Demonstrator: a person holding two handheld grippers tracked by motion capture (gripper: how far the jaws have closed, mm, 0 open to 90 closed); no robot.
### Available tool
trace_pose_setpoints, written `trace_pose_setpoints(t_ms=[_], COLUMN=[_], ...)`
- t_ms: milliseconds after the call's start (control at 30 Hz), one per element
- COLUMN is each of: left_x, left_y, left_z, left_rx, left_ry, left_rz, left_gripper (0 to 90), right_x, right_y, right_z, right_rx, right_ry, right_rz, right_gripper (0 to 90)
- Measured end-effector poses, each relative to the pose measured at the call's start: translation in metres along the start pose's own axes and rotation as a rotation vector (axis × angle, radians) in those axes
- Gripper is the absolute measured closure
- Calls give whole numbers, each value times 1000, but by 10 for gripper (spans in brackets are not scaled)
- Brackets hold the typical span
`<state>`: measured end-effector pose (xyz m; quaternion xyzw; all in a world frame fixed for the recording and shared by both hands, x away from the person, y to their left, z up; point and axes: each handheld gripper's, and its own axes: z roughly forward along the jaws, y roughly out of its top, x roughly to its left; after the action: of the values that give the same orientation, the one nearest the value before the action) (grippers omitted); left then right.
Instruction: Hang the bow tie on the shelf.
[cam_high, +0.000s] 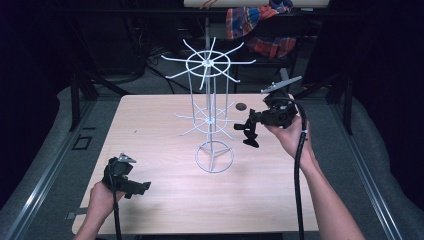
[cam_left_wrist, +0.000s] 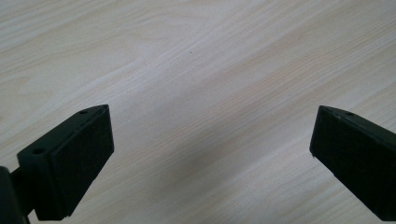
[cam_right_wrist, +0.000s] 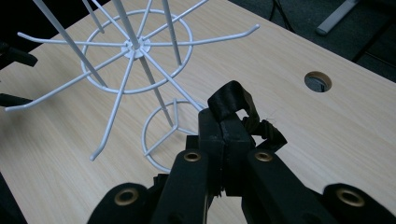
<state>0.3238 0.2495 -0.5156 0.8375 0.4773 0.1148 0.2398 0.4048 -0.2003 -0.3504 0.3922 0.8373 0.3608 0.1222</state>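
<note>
I have the black strap (cam_right_wrist: 232, 103) clamped in my right gripper (cam_right_wrist: 224, 135), jaws pressed together on it; in the right gripper view a loop of it curls up above the jaw tips at centre frame. In the high view that gripper (cam_high: 248, 131) sits right of centre, the strap (cam_high: 249, 135) dangling just beside the white wire rack (cam_high: 210, 112). As I judge it, the pickup is done and the hanging is left: no strap rests on any hook yet. My left gripper (cam_high: 131, 186) waits at lower left, jaws wide apart over bare table (cam_left_wrist: 201, 70), holding nothing. Near my path, the rack's lower spokes (cam_right_wrist: 116, 100) fan out toward me, and a stray tip could snag the strap. A round hole (cam_right_wrist: 317, 81) in the tabletop lies upper right, clear of the work.
</note>
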Motion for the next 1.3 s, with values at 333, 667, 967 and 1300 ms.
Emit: trace_pose_setpoints(t_ms=[333, 667, 967, 1300], left_x=[0, -1, 0, 0], left_y=[0, 0, 0, 0], left_z=[2, 1, 1, 1], left_rx=[4, 1, 3, 7], left_ry=[-5, -1, -3, -4], left_rz=[-4, -3, -4, -2], left_gripper=[0, 0, 0, 0], right_x=[0, 5, 10, 13], right_y=[4, 11, 15, 12], right_z=[1, 2, 8, 18], right_rx=[-4, 6, 11, 15], right_ry=[4, 9, 21, 31], right_rz=[0, -20, -30, -33], right_gripper=[898, 897, 897, 897])
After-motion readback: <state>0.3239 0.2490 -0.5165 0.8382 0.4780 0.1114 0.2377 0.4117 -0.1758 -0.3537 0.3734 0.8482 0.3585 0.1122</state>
